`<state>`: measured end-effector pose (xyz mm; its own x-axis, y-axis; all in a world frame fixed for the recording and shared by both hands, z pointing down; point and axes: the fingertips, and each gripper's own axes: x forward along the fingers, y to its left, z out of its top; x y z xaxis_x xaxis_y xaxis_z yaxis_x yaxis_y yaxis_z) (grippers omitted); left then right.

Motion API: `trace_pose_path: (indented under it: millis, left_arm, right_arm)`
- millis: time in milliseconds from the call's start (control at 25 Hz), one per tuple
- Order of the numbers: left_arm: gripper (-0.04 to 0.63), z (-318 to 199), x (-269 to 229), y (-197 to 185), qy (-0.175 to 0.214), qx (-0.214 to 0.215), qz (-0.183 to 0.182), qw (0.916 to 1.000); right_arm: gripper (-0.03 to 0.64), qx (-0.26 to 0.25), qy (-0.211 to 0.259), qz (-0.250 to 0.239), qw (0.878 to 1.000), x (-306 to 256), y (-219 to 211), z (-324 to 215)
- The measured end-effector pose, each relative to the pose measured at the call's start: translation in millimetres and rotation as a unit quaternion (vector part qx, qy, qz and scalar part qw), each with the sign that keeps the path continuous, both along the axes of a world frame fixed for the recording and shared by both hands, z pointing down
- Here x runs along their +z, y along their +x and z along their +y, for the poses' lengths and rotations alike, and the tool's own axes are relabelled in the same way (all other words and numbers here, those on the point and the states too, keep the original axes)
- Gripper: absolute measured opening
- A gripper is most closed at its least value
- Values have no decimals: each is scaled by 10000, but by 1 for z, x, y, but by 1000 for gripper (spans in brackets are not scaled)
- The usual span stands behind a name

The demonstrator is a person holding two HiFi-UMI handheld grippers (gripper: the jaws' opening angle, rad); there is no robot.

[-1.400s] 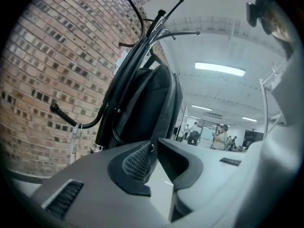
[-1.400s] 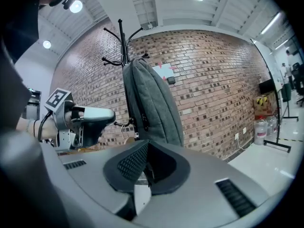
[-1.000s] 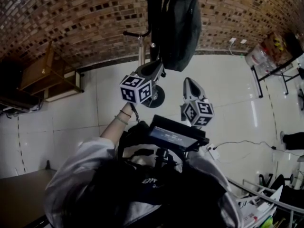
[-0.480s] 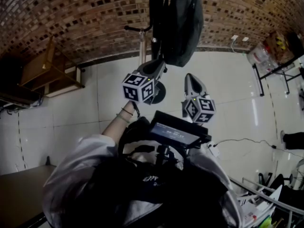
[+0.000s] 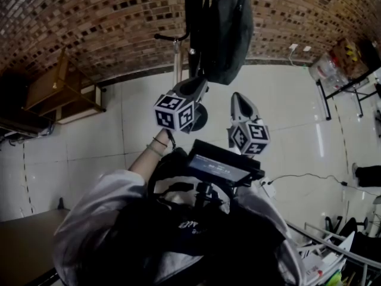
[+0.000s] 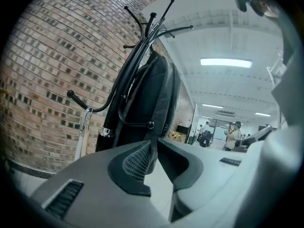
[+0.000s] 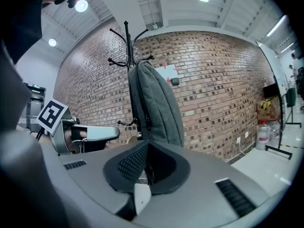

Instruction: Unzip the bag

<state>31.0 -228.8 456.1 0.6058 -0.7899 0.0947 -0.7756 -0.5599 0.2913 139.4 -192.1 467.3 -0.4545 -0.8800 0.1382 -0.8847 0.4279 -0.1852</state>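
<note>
**Held and hung**
- Rack (image 5: 193,16): a dark pole with hooks, standing before the wall. It carries the bag clear of the floor.
- Bag (image 5: 226,31): a grey backpack hanging upright from the rack top. We judge it hangs free so a zip can run its length. We cannot tell whether the zip is shut or open.
- Left gripper (image 5: 200,83): held level at the bag's lower end. Its jaws are narrow and, as we read it, closed on a grey strip of the bag's bottom, likely to steady the bag against a pull.
- Right gripper (image 5: 237,98): just beside the left one, short of the bag and apart from it. Its jaws are together with nothing between them, so we judge it free to go for a zip pull.

**Around**
- Wall (image 5: 89,28): brick, close behind the rack.
- Floor (image 5: 286,112): pale tile.
- Shelf (image 5: 59,94): wooden, well to the left.
- Cable (image 5: 303,180): lies on the floor, well apart.

**In the way**
- The rack's pole and side arm run close along one edge of the bag. The bag can also swing.
</note>
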Motion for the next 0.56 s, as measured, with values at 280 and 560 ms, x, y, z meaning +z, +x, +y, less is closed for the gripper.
trace_pose_path:
  millis: [280,560]
  left_arm:
    - [52,-3,1,-3,-54,-46,61,10000]
    - [52,-3,4,-2,-92,-32,65,9999]
  right_arm:
    - [6,19,9,3,10000,0,1,-1]
    - [6,42,8,35,10000,1,3,-1]
